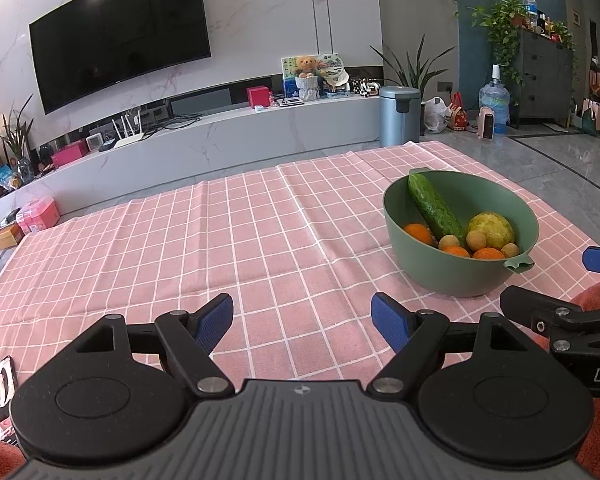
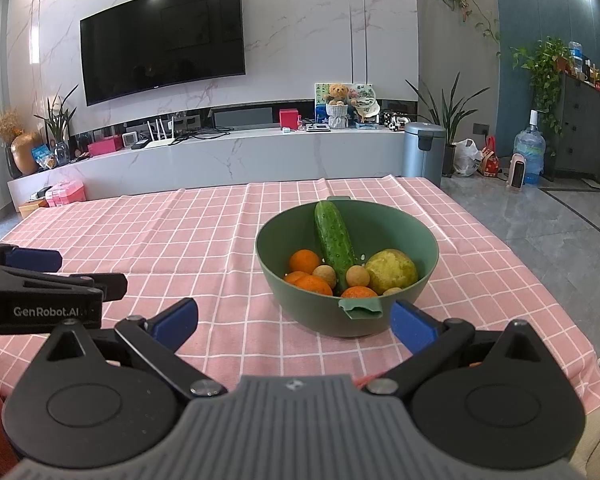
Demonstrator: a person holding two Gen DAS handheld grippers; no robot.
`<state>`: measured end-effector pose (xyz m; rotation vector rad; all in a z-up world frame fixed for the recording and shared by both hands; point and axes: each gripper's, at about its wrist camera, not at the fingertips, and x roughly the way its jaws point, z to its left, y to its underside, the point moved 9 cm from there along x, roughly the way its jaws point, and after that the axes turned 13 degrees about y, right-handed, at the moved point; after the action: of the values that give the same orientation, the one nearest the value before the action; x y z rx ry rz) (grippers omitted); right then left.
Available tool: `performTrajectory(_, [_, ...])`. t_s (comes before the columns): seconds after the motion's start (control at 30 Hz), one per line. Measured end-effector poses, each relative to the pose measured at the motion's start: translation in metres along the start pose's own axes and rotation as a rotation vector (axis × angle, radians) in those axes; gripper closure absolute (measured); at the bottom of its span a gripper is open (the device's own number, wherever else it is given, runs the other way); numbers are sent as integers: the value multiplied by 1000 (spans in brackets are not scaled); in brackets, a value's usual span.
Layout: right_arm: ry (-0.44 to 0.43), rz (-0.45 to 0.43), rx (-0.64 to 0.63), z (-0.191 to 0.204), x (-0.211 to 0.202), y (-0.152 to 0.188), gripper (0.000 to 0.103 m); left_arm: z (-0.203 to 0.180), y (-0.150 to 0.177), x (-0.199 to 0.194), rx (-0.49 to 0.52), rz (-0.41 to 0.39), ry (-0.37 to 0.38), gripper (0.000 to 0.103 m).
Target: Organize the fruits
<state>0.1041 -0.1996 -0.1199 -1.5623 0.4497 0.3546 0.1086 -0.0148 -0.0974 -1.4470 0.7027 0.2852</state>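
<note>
Left tool (image 2: pixel 40 272) reads "GenRobot.AI" on its side. Both it and the right tool (image 2: pixel 294 322) are spread wide, gripping nothing. Green bowl (image 2: pixel 348 320) of fruit sits on the desk (image 2: pixel 180 240).

the right hand-held gripper (image 2: pixel 294 326) hangs spread wide over the pink checked desk (image 2: pixel 188 240), nothing between its blue pads. just beyond sits a green bowl (image 2: pixel 424 248) holding a cucumber (image 2: pixel 334 240), oranges (image 2: pixel 304 261) and a yellow-green fruit (image 2: pixel 392 271).

Left wrist view: low over tablecloth (image 1: pixel 260 240), bowl (image 1: pixel 456 276) frame right. Right wrist view: bowl (image 2: pixel 340 316) centred, nearer. Both face the TV wall.
</note>
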Motion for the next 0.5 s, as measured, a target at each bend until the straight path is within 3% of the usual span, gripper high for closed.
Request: performTrajectory(0.5, [-8, 5, 6, -1, 3, 1, 5, 0, -1, -1, -1, 0, 1, 11])
